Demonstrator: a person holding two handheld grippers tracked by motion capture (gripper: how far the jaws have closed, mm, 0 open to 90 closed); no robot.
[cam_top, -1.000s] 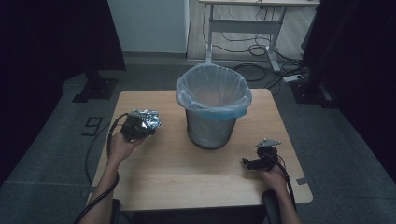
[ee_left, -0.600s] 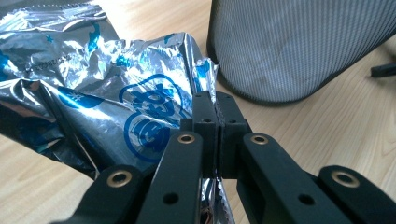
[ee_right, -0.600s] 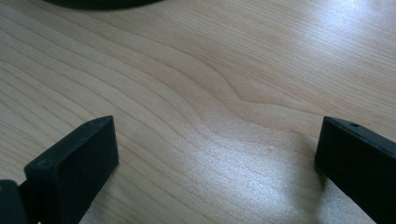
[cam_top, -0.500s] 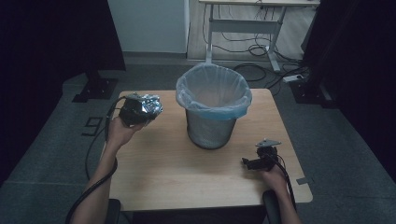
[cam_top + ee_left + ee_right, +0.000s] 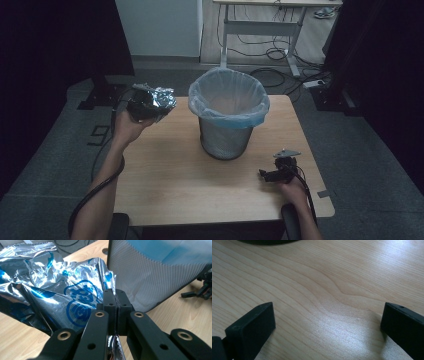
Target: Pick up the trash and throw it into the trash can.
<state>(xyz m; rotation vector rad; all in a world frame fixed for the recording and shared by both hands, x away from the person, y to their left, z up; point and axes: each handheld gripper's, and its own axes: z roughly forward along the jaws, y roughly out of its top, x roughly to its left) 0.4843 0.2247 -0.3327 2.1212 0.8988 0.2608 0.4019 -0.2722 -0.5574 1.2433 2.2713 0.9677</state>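
Nearly at the bin: foil wrapper held aloft

From above, the left gripper (image 5: 150,103) holds a crumpled foil wrapper (image 5: 161,97) in the air, left of the lined waste bin (image 5: 228,114) on the bench (image 5: 165,175). The right gripper (image 5: 276,172) rests near the bench's right edge.

Along the left gripper, the jaws pinch one thin fold; it could slip free short of the rim.

Along the right gripper, the jaws stand spread over bare wood.

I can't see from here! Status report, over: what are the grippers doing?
Left gripper shut on foil wrapper, held beside lined bin. Right gripper open, empty, on table. Nothing in the way.
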